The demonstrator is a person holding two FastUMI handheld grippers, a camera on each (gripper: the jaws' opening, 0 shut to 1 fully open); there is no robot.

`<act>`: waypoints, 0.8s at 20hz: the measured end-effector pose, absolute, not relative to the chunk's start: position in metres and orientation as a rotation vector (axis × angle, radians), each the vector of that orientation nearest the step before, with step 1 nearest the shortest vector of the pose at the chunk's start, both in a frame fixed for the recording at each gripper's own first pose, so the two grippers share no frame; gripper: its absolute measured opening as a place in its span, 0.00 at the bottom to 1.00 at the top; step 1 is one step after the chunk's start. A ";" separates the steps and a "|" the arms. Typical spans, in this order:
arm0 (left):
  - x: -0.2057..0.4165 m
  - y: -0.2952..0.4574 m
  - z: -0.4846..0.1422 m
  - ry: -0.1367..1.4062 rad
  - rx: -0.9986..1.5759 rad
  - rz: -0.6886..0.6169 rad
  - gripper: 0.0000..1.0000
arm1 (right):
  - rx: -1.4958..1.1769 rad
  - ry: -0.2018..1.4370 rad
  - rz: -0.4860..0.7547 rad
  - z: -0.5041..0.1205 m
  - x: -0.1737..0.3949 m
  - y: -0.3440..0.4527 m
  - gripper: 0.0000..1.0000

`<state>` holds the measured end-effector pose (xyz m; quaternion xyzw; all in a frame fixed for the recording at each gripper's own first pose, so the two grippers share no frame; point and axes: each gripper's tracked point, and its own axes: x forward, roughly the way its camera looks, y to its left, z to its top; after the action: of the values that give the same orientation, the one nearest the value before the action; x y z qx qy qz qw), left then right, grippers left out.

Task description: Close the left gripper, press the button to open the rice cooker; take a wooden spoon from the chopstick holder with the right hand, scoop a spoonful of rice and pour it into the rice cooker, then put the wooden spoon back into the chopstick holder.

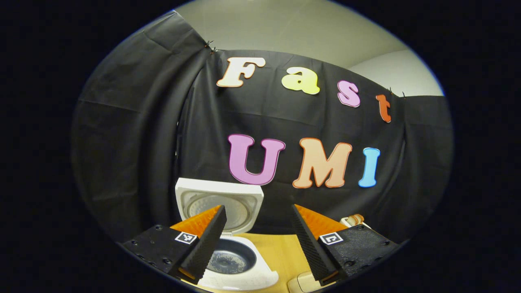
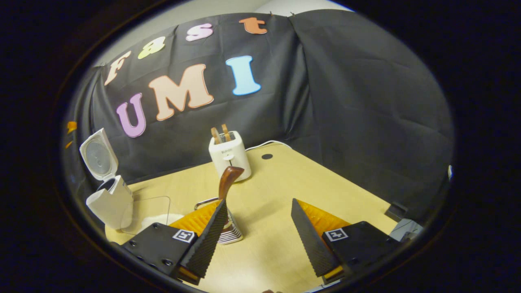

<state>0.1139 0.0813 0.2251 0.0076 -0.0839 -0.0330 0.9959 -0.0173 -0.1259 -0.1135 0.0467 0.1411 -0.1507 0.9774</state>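
Reaching with your right gripper [image 2: 258, 234], jaws wide and empty (left gripper [image 1: 258, 240] likewise), aim at the wooden spoon [image 2: 228, 181] at eleven o'clock in the chopstick holder [image 2: 230, 232]; rice cooker [image 2: 106, 191] already open.

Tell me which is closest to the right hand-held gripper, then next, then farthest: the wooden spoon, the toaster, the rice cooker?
In the right gripper view:
1. Wooden spoon, standing just beyond the left finger.
2. Toaster, mid-table, straight ahead.
3. Rice cooker, lid up, far left edge.
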 end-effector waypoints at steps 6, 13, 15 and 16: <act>0.184 0.114 0.268 -0.189 0.016 -0.002 0.96 | 0.082 0.295 -0.360 -0.116 -0.031 -0.134 0.99; 0.270 0.154 0.264 -0.115 0.006 0.060 0.87 | 0.069 0.293 -0.381 -0.106 -0.043 -0.112 0.99; 0.287 0.161 0.252 -0.074 0.006 0.076 0.91 | 0.049 0.281 -0.377 -0.097 -0.045 -0.103 0.99; 0.295 0.165 0.248 -0.058 0.012 0.086 0.91 | 0.045 0.275 -0.373 -0.093 -0.045 -0.099 0.99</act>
<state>0.2947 0.1655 0.2477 0.0060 -0.0289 0.0430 0.9986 -0.0455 -0.0995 -0.0927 0.0225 0.1362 -0.1848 0.9730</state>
